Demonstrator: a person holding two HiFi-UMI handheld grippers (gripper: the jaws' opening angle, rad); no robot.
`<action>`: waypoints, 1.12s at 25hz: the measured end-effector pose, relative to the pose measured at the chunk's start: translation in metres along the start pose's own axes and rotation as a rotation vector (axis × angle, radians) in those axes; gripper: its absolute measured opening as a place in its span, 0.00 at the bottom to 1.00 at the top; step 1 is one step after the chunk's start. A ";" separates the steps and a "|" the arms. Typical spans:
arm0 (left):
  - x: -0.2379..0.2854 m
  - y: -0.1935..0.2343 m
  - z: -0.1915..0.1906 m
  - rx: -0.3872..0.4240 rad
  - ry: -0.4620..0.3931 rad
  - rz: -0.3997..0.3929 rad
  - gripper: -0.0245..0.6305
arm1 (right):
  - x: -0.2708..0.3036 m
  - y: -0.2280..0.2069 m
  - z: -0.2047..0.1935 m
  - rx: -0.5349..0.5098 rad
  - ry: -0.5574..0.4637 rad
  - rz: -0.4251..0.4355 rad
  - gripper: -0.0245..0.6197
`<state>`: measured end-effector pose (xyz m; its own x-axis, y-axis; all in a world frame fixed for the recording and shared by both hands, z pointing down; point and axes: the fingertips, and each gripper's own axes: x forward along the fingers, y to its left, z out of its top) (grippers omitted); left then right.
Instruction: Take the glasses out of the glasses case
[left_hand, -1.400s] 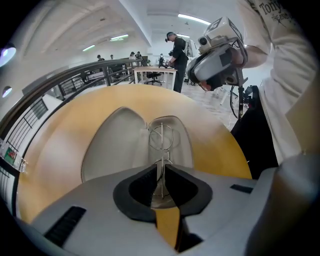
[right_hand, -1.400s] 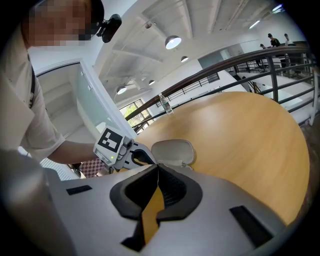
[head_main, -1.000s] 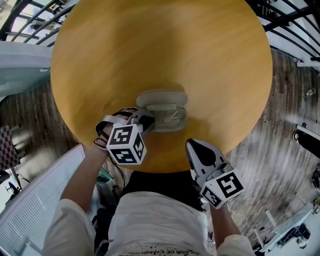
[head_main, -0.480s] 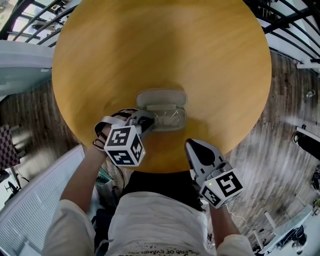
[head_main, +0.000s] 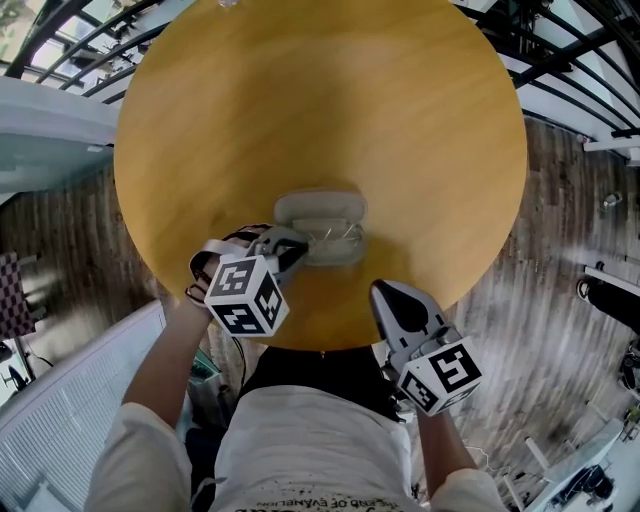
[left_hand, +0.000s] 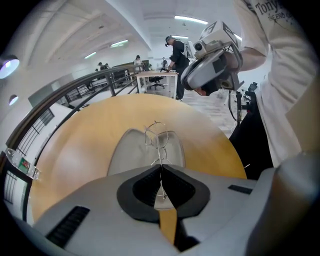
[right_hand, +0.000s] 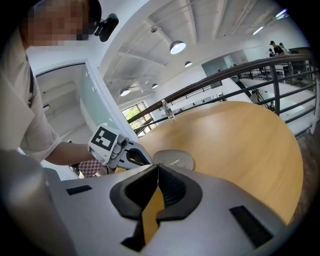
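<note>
Wire-frame glasses (left_hand: 159, 141) are pinched by one temple in the left tool (left_hand: 161, 169), which is clenched tight on it. The temple runs straight away from the jaws, w/ the lenses at the far end. They stand up over the grey case (left_hand: 125, 150) rather than lying flat. Case lies open on the round wood desk (head_main: 330, 100), long axis left-right to the person, lid half on the far side and tray half nearer. Can't tell if the frame touches the tray. Vs 1 s ago, left tool is at abt the same spot by the case's left end, and the lenses sit a little nearer it. Right tool (right_hand: 157, 167) hasn't moved. It is clenched w/ nothing in it, over the desk's near edge, apart from the case.
</note>
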<state>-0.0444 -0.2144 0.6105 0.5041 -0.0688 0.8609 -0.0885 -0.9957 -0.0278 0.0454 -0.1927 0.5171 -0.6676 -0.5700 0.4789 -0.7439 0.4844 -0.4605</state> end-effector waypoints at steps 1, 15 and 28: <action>-0.005 -0.001 0.003 -0.017 -0.014 0.007 0.08 | -0.003 0.002 0.002 -0.008 -0.003 -0.001 0.08; -0.101 -0.015 0.042 -0.193 -0.239 0.198 0.08 | -0.042 0.050 0.056 -0.225 -0.094 0.028 0.08; -0.205 -0.062 0.089 -0.429 -0.551 0.359 0.08 | -0.104 0.090 0.085 -0.383 -0.137 0.019 0.08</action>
<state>-0.0656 -0.1442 0.3901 0.7256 -0.5143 0.4572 -0.5939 -0.8036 0.0385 0.0505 -0.1461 0.3628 -0.6906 -0.6290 0.3571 -0.7061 0.6931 -0.1447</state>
